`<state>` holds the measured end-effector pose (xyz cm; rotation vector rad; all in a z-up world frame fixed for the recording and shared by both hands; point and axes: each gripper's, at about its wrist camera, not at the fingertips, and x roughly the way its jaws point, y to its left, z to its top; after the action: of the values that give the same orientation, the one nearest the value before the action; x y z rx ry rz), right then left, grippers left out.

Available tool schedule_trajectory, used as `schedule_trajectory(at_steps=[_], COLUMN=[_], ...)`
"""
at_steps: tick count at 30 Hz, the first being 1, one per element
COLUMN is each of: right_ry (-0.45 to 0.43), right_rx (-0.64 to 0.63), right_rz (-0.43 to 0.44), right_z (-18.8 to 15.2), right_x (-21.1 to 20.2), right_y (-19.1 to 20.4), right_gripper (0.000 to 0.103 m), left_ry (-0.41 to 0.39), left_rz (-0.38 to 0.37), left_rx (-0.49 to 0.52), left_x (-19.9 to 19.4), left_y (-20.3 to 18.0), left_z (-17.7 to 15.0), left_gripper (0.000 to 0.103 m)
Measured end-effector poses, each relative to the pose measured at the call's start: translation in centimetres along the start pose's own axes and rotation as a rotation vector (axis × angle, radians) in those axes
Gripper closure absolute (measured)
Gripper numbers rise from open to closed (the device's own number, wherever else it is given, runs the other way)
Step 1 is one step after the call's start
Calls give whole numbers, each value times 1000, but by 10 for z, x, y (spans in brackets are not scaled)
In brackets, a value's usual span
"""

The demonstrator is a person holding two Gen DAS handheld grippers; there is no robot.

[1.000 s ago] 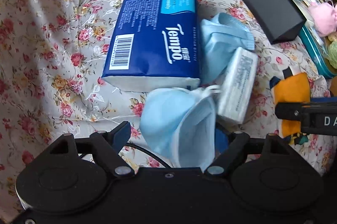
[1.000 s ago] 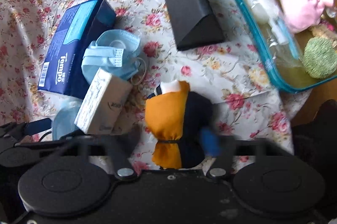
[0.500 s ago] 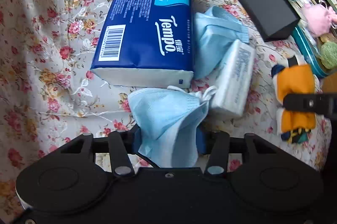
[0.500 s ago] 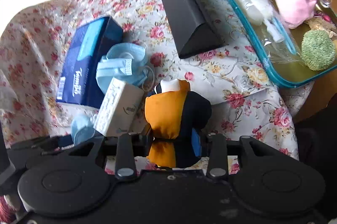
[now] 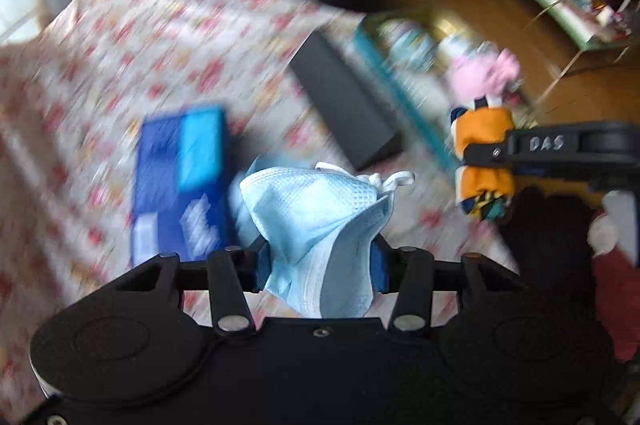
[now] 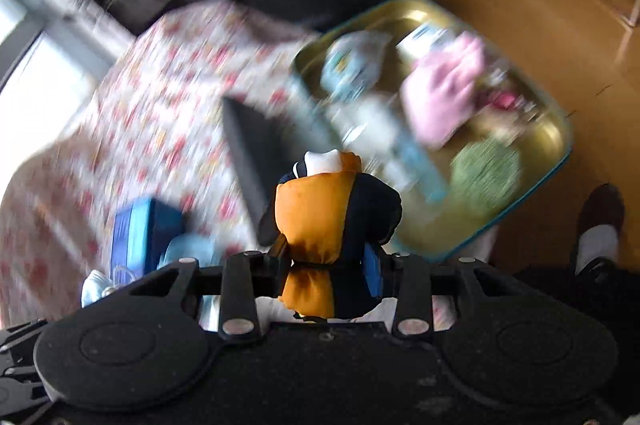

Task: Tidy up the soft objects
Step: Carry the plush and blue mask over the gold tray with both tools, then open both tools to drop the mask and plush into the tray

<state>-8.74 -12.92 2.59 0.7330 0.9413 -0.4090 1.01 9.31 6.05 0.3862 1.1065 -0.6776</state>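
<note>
The left gripper (image 5: pixel 322 261) is clamped on a light blue face mask (image 5: pixel 320 221), which bulges up between the blue pads with its white ear loops bunched at the top. The right gripper (image 6: pixel 326 265) is clamped on an orange and navy stuffed toy (image 6: pixel 324 217), its white tip pointing away from the camera. Both are held above the floral tablecloth (image 5: pixel 160 37), which is blurred by motion. On the cloth, left of the mask, lies the blue tissue pack (image 5: pixel 180 177), with another blue mask (image 6: pixel 188 249) just beside it. Beyond the mask sits a black triangular case (image 5: pixel 344 97). Right of the case is the teal-rimmed tin tray (image 6: pixel 560 133), holding a pink pouch (image 6: pixel 444 93) and a green scrubby ball (image 6: pixel 486 165).
</note>
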Motion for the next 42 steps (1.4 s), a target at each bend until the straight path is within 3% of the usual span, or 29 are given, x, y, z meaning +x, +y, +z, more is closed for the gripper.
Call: schedule_trajectory(at_steps=[9, 13, 16, 19, 21, 23, 24, 25, 29, 34, 42], right_ry=[-81, -39, -20, -28, -24, -21, -24, -32, -55, -39, -55], right_rx=[200, 257, 268, 259, 263, 274, 280, 283, 267, 232, 210], right_rz=[-87, -103, -89, -100, -99, -75, -71, -80, -128, -125, -139], right_z=[55, 52, 52, 57, 60, 62, 63, 65, 64, 61, 57], right_x=[1, 15, 22, 27, 30, 33, 34, 34, 33, 38, 35], right_y=[-57, -72, -71, -68, -67, -67, -66, -66, -63, -60, -59], right_gripper=[66, 66, 66, 66, 66, 63, 61, 53, 51, 51, 51], left_ry=[-117, -59, -1, 4, 1, -8, -14, -21, -20, -5, -43], left_rz=[-57, -109, -113, -92, -90, -92, -89, -82, -66, -48, 20], left_rx=[68, 62, 82, 107, 116, 127, 126, 118, 85, 68, 61], left_x=[30, 60, 86, 107, 120, 132, 136, 140, 150, 150, 111], left_y=[-56, -76, -93, -112, -120, -126, -129, -130, -126, -112, -69], left_z=[95, 123, 140, 160, 175, 188, 194, 198, 207, 202, 171], left_gripper=[56, 56, 56, 55, 50, 30, 28, 27, 27, 27, 26])
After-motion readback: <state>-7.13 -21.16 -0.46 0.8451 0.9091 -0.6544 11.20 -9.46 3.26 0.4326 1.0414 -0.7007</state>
